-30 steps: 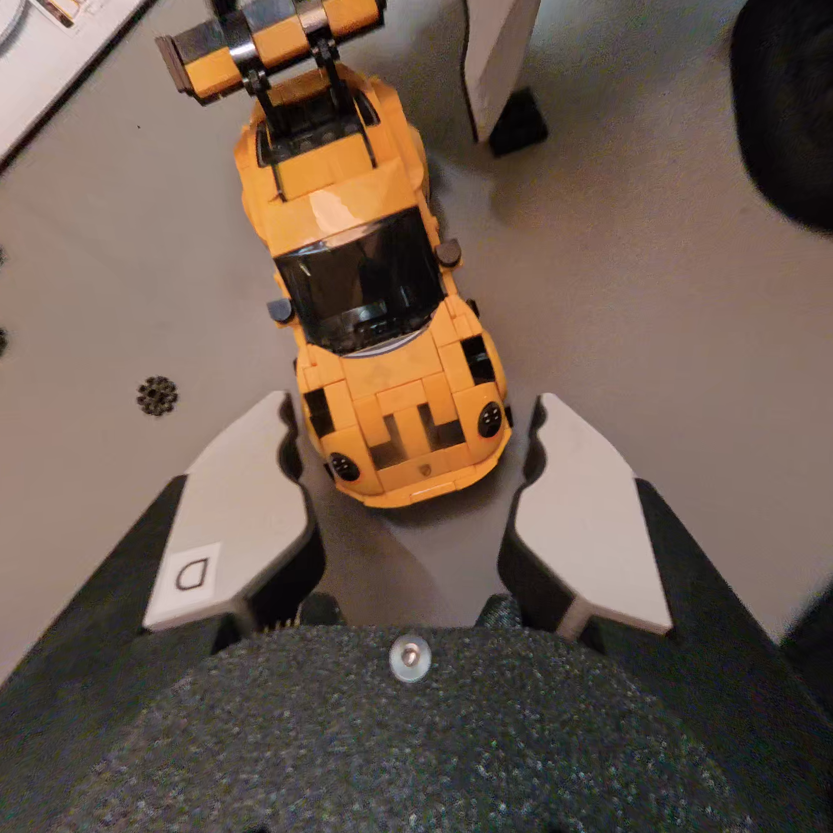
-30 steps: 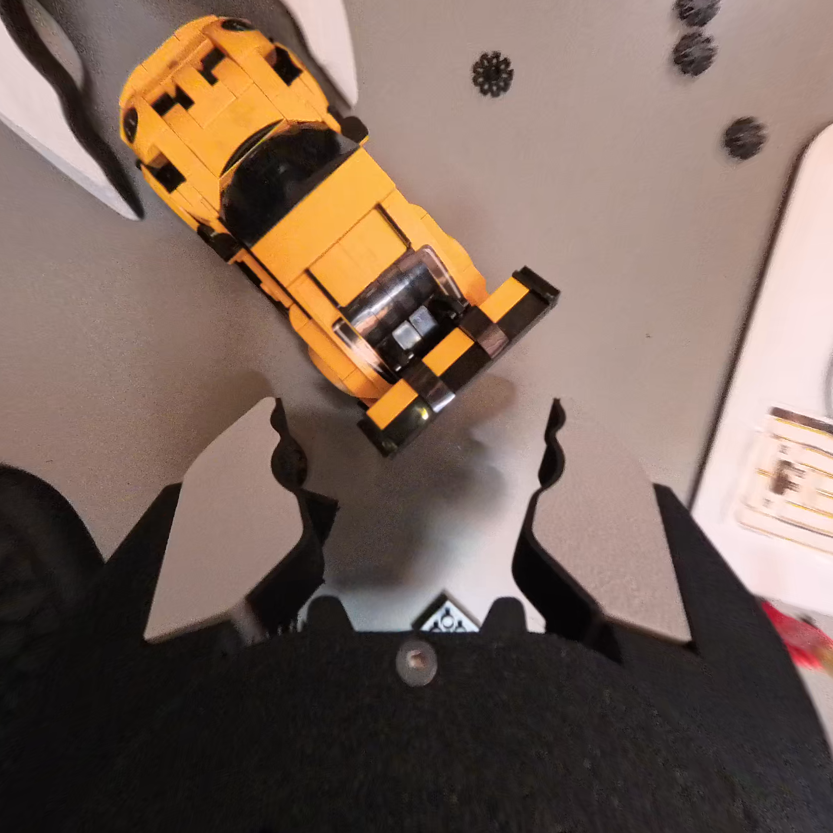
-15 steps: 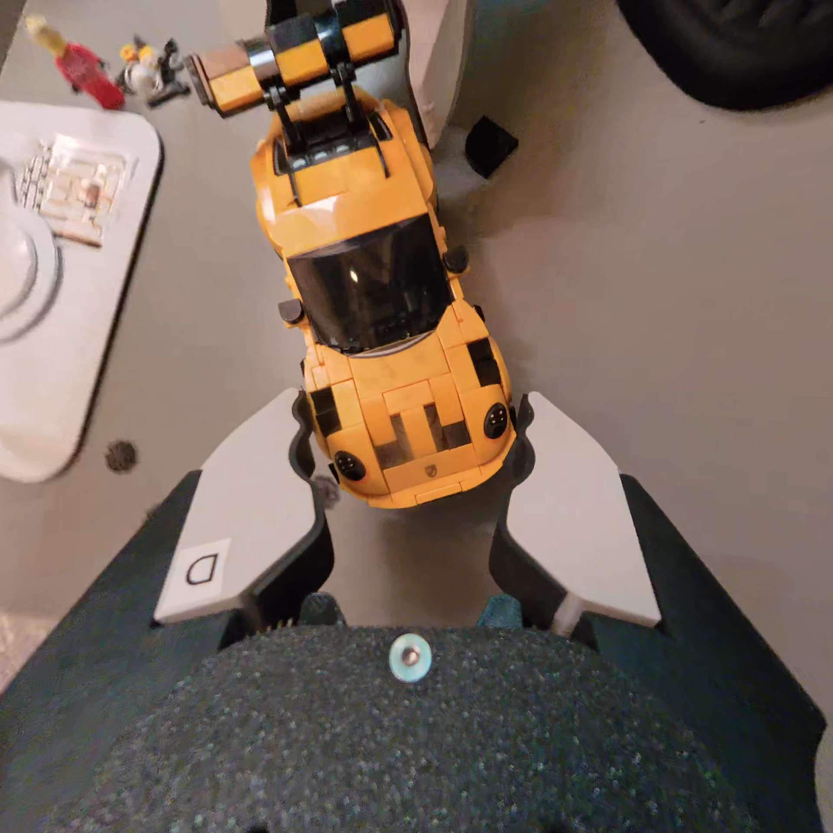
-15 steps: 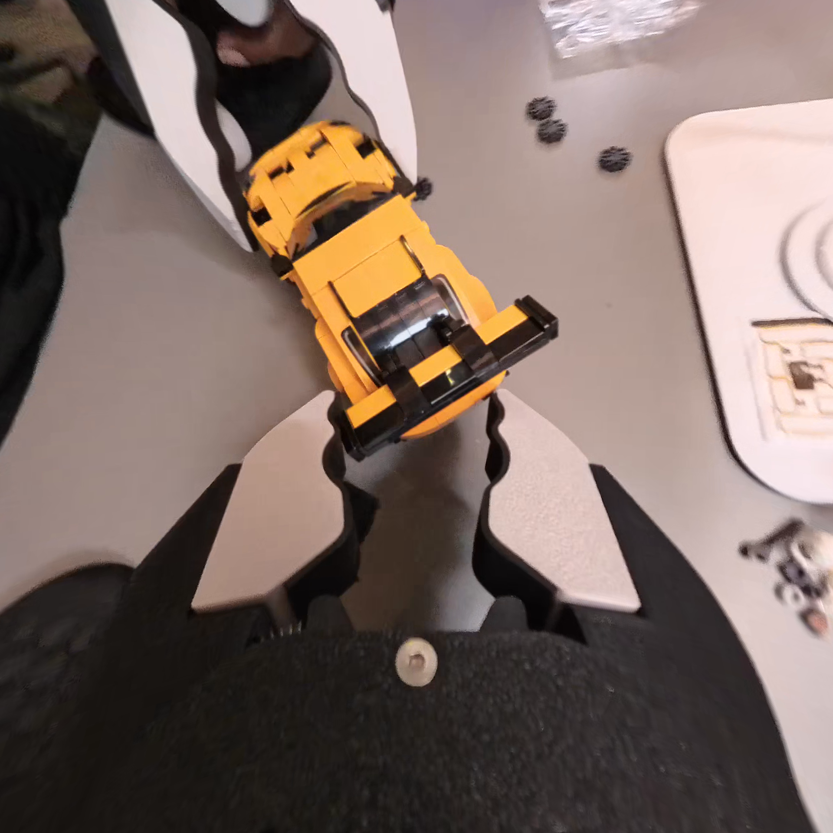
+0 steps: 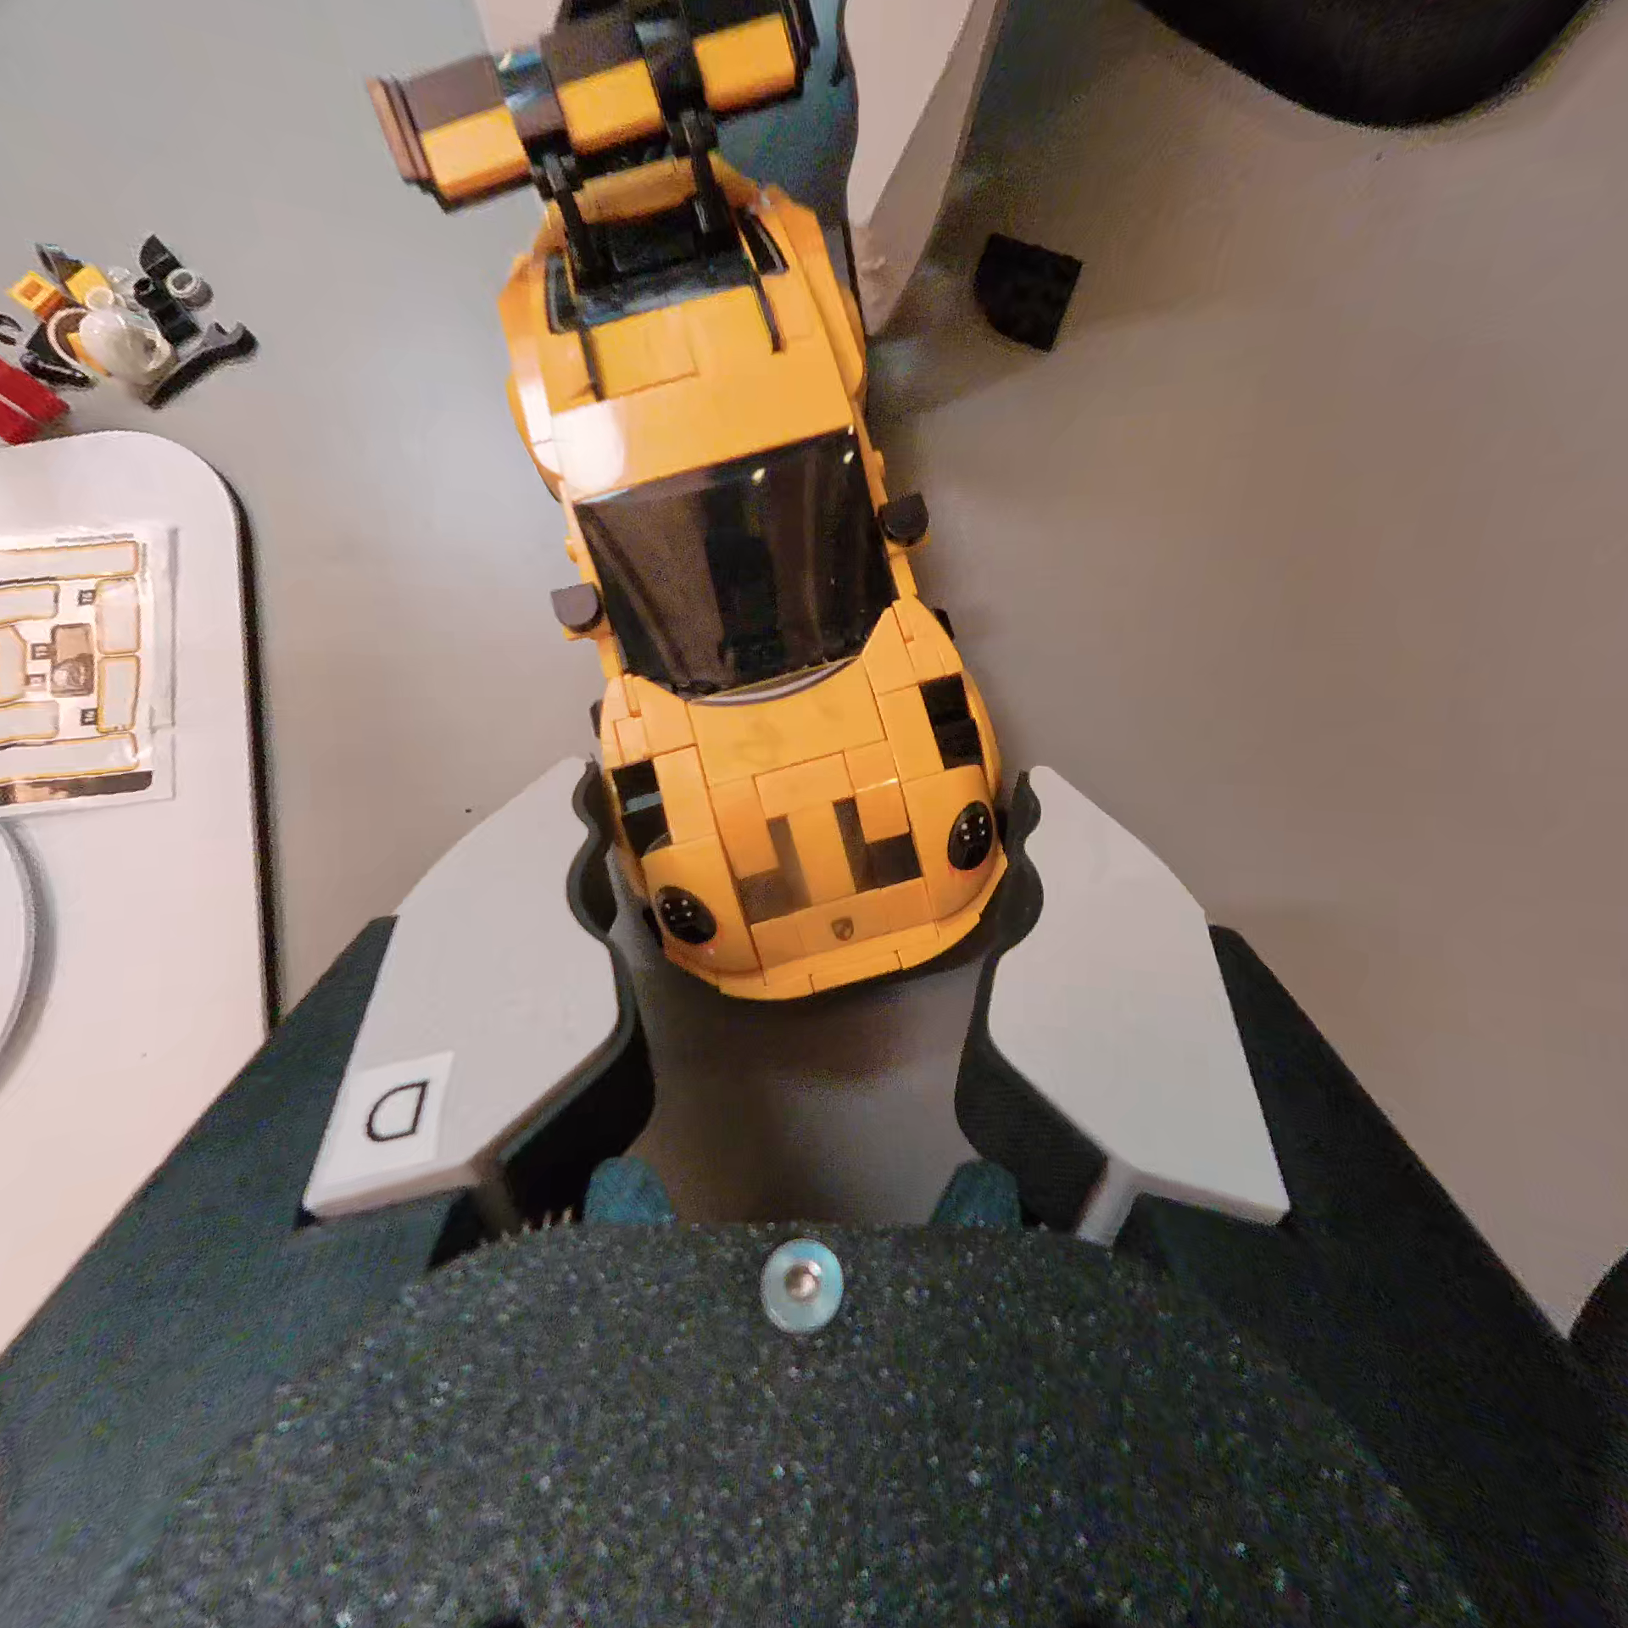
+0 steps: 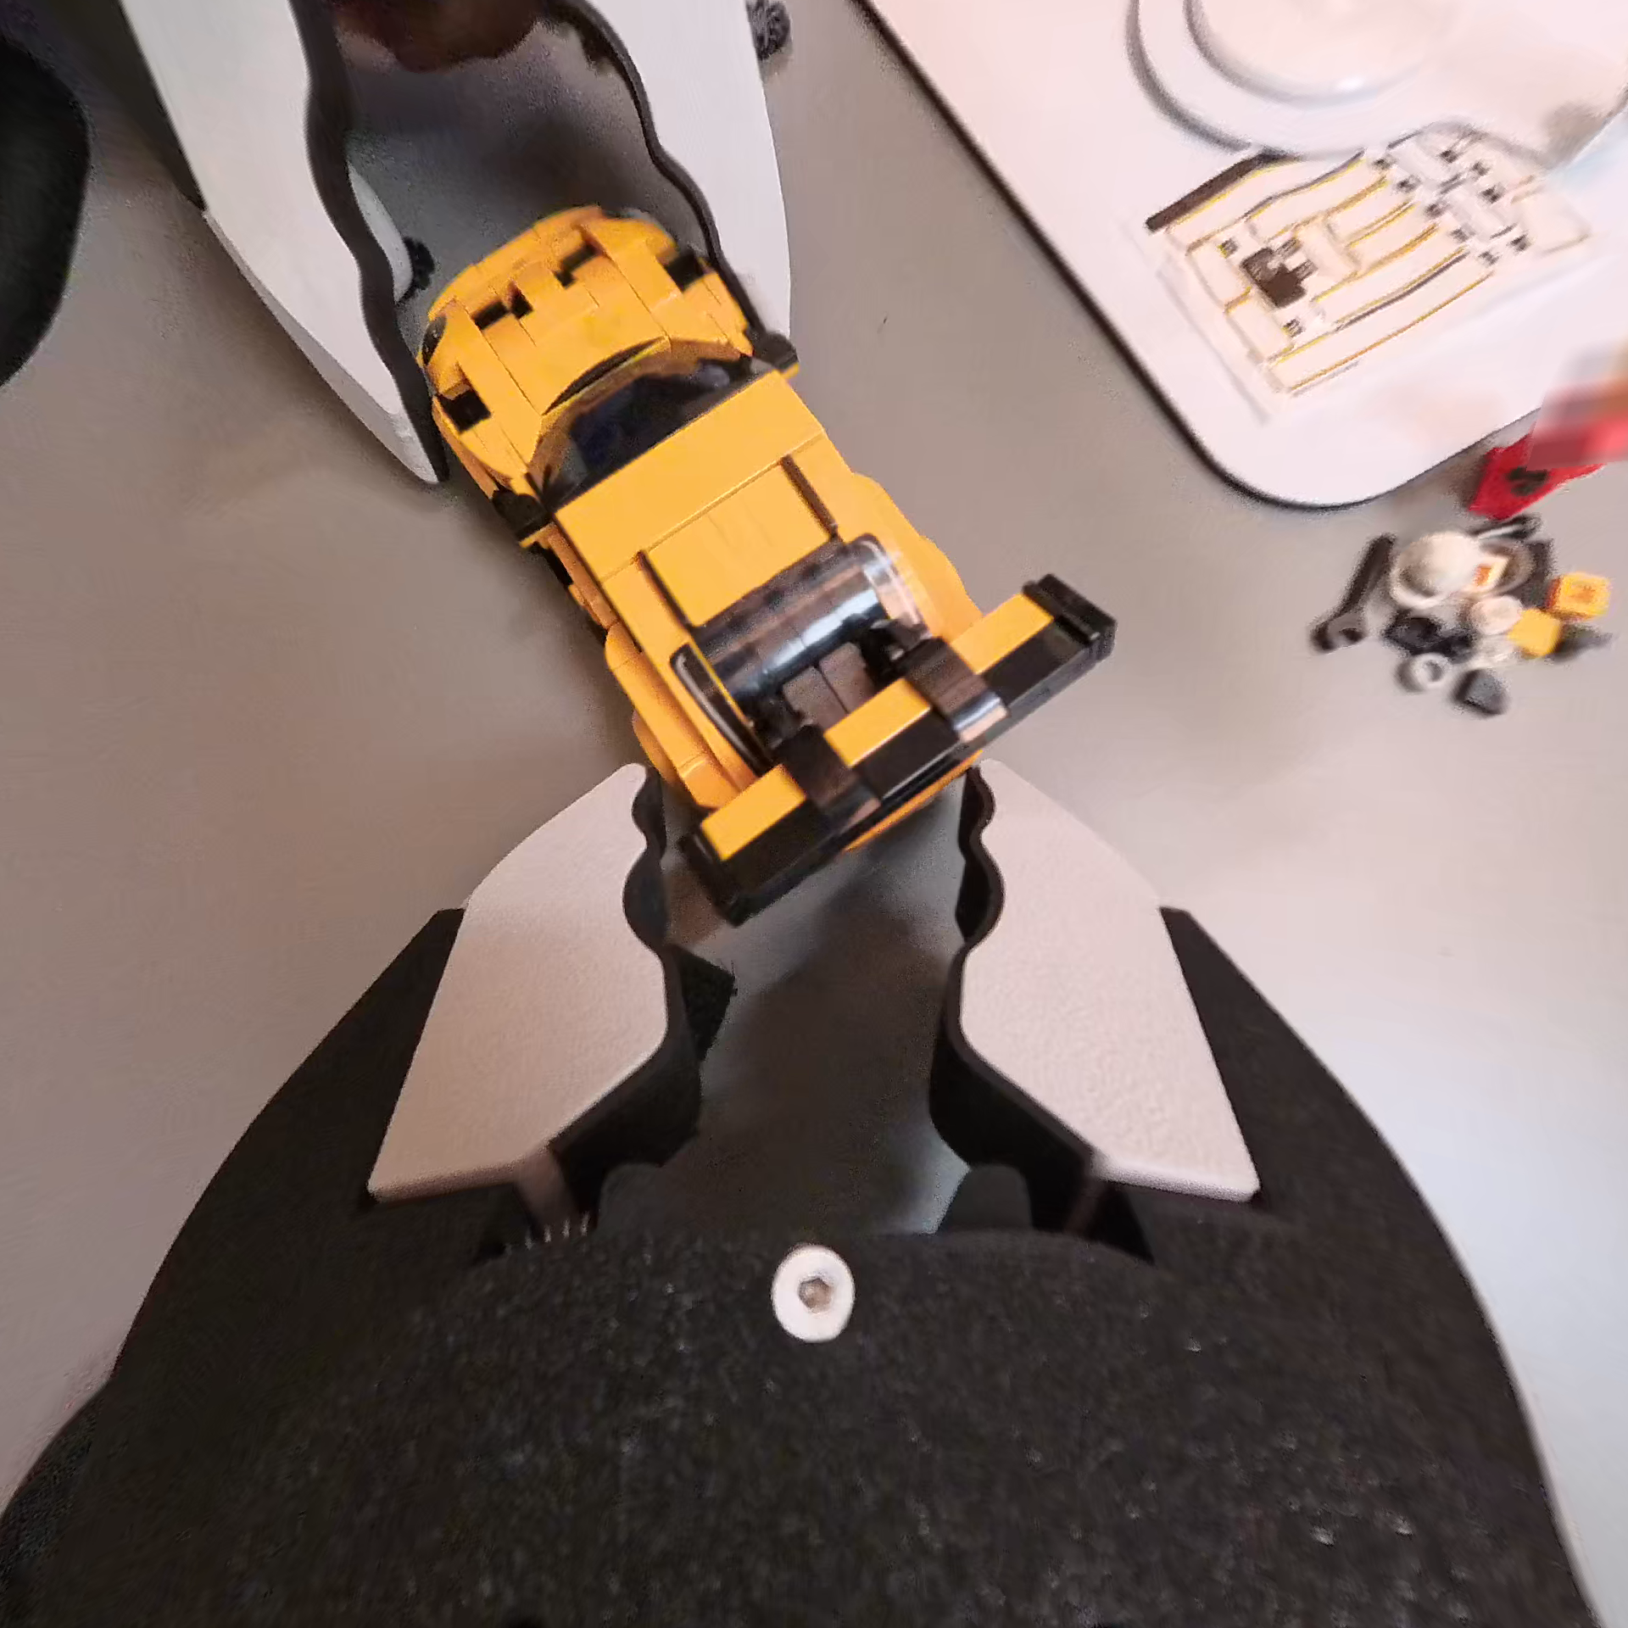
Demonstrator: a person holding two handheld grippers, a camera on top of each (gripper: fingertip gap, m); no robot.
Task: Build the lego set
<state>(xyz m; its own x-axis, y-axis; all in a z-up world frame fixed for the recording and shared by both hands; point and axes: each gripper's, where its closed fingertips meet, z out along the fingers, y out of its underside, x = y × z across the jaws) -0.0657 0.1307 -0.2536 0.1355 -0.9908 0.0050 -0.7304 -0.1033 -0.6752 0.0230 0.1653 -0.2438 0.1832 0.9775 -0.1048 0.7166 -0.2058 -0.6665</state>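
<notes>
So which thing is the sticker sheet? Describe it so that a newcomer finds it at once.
Start from the white tray on the grey table, off to one side of the yellow toy car. The sticker sheet lies flat on that tray, a pale rectangle with yellow-edged shapes. Unlike the loose small parts heaped beyond the tray, it is one thin printed sheet.

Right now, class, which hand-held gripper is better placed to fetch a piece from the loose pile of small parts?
Probably the right hand-held gripper: the loose pile of small parts lies nearer it, while the left hand-held gripper clamps the yellow brick car's nose, steadying it.
</notes>
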